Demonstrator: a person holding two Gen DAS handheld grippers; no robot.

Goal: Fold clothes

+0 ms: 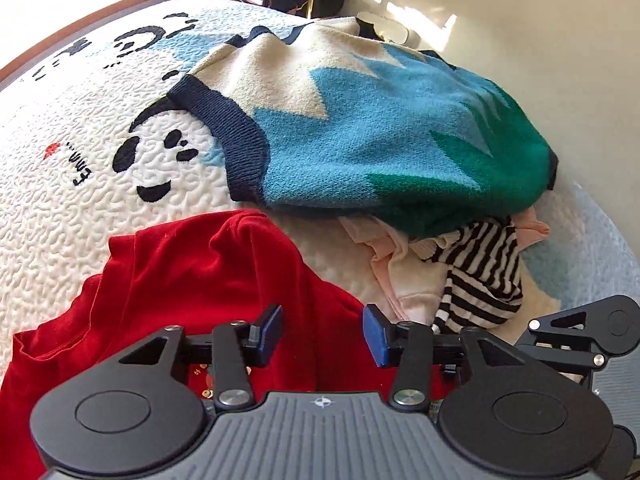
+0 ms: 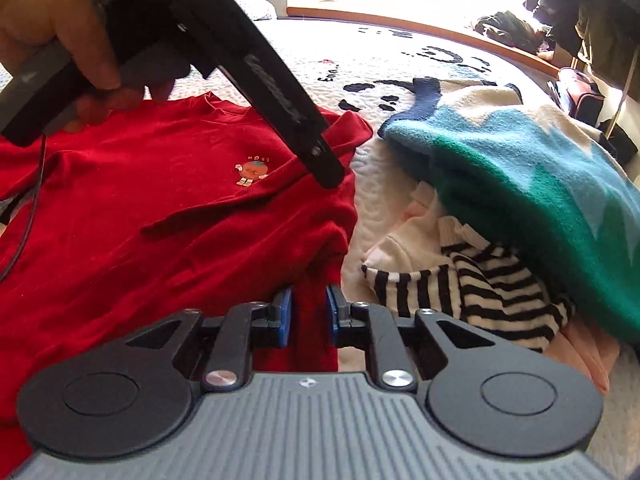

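Observation:
A red velvet shirt (image 2: 140,216) with a small cartoon patch lies spread on the white quilted bed; it also shows in the left wrist view (image 1: 192,276). My right gripper (image 2: 308,316) is shut on a bunched fold of the red shirt near its right edge. My left gripper (image 1: 323,334) is open, its blue pads apart just above the shirt's upper right part; it also shows in the right wrist view (image 2: 326,178), tips touching the shirt near the shoulder.
A blue, green and cream knit sweater (image 1: 380,128) lies to the right over a striped black-and-white top (image 1: 480,276) and a pink garment (image 1: 400,272). The panda-print quilt (image 1: 80,200) covers the bed. A wooden bed edge and bags lie beyond.

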